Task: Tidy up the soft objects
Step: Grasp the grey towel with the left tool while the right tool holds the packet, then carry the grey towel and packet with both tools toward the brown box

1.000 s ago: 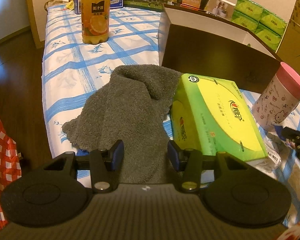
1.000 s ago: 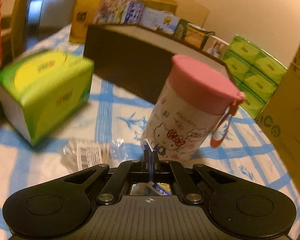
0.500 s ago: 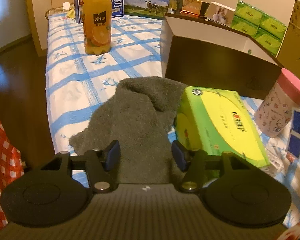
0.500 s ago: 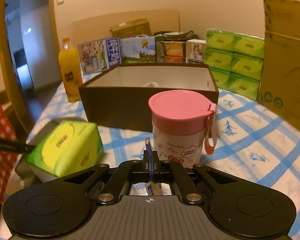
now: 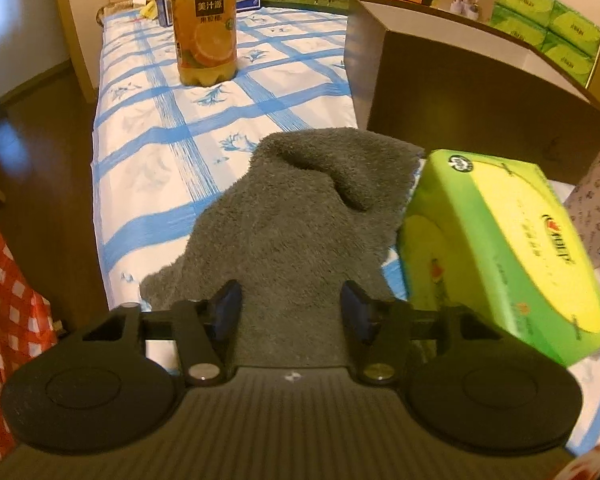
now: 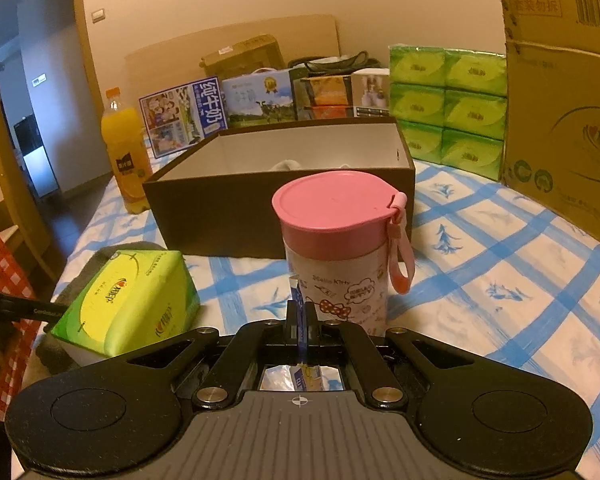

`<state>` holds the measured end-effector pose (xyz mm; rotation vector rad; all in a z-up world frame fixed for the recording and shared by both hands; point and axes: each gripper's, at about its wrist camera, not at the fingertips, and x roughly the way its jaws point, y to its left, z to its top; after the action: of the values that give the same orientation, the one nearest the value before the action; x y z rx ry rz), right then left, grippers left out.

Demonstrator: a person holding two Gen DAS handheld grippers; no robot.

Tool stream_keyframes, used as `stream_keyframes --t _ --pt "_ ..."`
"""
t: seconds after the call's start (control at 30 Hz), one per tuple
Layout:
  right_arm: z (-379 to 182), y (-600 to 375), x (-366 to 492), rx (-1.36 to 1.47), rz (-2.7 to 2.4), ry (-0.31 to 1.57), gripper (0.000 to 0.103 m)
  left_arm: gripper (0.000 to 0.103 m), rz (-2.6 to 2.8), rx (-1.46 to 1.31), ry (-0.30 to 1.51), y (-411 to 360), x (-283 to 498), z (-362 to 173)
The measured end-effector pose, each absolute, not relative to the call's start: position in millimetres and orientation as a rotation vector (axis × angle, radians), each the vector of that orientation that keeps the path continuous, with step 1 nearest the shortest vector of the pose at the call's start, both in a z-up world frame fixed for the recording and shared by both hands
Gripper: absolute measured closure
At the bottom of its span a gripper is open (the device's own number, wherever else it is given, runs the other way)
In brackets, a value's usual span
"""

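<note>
While the left gripper (image 5: 290, 310) gapes empty over the towel (image 5: 300, 216), stretched toward 12 o'clock, the right gripper (image 6: 300, 320) pinches a thin blue-and-white packet (image 6: 299, 308).

**Two matte-black handheld grippers, blue pads and brass-toned pins**

The left gripper (image 5: 290, 312) has a dark grey ribbed housing with a small white mark at its centre front. On either side of that mark sit broad black rounded lobes, each with a shallow circular recess. Black linkage arms run forward from two round metallic pins just ahead of the ribbing, ending in fingers (image 5: 228, 308) faced with dark blue pads.

The right gripper (image 6: 299, 320) shares this build: ribbed grey housing, a white crosshair mark, twin recessed lobes, four metallic pins and angled black links with triangular cut-outs.
</note>
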<state>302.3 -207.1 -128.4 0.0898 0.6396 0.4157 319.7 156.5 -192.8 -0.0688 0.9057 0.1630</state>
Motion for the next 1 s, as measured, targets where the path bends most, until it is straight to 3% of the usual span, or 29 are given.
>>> stream_keyframes --t 0.2,1.0 --pt "-126.3 -207.2 300.9 0.089 0.419 0.634 0.103 0.096 0.163 -0.074 0.897 167.8 319.3 -190.6" --pt "-74.2 -202.6 287.0 0.128 0.487 0.533 0.103 0.098 0.104 -0.069 0.677 162.0 274.1 -84.9"
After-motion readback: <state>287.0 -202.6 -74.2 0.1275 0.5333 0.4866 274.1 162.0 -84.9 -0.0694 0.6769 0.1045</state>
